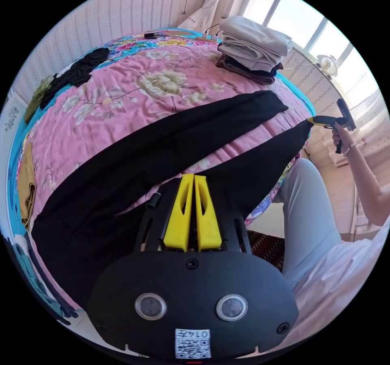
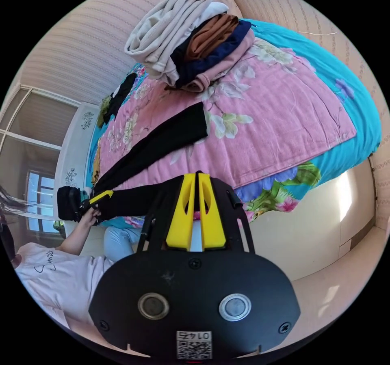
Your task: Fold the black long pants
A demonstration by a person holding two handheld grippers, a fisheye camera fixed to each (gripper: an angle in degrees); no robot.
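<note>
Clearly the soft, limp black long pants sprawl across the pink floral quilt's near edge; left gripper pinches the waist, right gripper a hem, best holds.

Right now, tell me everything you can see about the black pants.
The black long pants look like plain soft fabric, spread lengthwise on the pink floral bedspread, legs apart in a narrow V. The left gripper is shut on the waist end; the right gripper pinches the nearer leg's cuff at the bed's edge.
</note>
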